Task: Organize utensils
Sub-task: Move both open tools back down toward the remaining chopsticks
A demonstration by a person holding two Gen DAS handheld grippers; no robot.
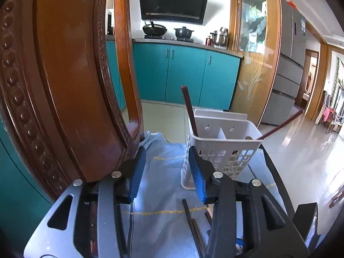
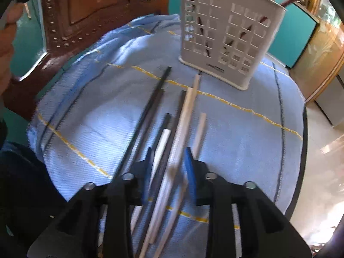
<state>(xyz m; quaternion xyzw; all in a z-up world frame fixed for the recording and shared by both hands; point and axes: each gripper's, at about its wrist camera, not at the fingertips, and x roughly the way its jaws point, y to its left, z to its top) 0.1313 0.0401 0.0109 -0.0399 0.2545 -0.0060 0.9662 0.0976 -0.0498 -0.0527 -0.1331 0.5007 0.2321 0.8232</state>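
I judge I am at the pick-up step, choosing the next stick to carry over to the holder. Nearest to me, the right gripper [image 2: 169,167] has its jaws set partly apart, and they straddle the near ends of the loose chopsticks [image 2: 172,129]: a pale one [image 2: 185,116] runs right up the gap, with a white one [image 2: 162,144] and a dark one alongside it, so several lie between the jaws at once. The view is blurred there, and I cannot tell whether anything is touched, but nothing is pinched. The next move, I reckon, calls for singling out one stick, closing on it near its end and lifting it clear of its neighbours. A long dark stick [image 2: 148,107] lies just outside the left jaw. All rest on the blue cloth [image 2: 236,150] over the counter. The left gripper [image 1: 166,172] hangs with its jaws wide and holds nothing; a few dark stick ends lie below them. Farther ahead, just past its right jaw, stands the white slotted holder [image 1: 223,148], upright, with reddish-brown chopsticks [image 1: 189,109] already leaning in its compartments. A carved wooden chair back [image 1: 71,86] rises to the left.
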